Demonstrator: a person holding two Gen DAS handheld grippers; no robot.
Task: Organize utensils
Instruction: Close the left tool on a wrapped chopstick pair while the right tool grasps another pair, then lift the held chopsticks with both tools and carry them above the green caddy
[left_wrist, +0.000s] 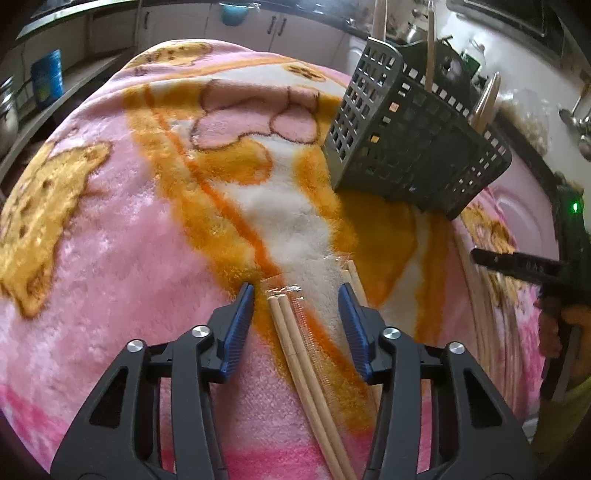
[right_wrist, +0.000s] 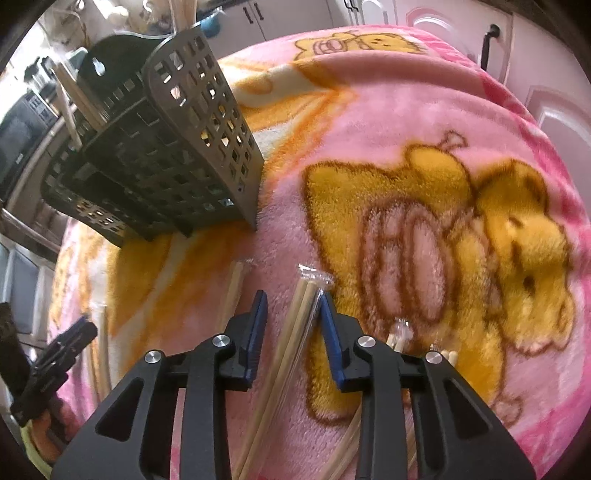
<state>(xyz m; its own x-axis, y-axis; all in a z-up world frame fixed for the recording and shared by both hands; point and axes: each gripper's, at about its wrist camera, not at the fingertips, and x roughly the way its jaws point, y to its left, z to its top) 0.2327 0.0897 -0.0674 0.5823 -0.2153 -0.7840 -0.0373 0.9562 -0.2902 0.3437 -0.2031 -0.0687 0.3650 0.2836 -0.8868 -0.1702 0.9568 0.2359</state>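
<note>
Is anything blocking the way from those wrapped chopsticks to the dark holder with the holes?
Nothing visible does. The wrapped chopsticks lie between the left gripper's open jaws, and only bare blanket stretches from there to the holder. The holder's top faces away from the camera, with a few sticks already in it.

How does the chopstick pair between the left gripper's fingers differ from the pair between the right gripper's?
The left gripper straddles its chopstick pair with clear gaps on both sides; the right gripper has one pad against its chopstick pair.
The left pair's wrapper lies open beside the bare tips; the right pair's wrapper bunches over its tips.
Both are pale wooden pairs lying on the pink blanket.
</note>
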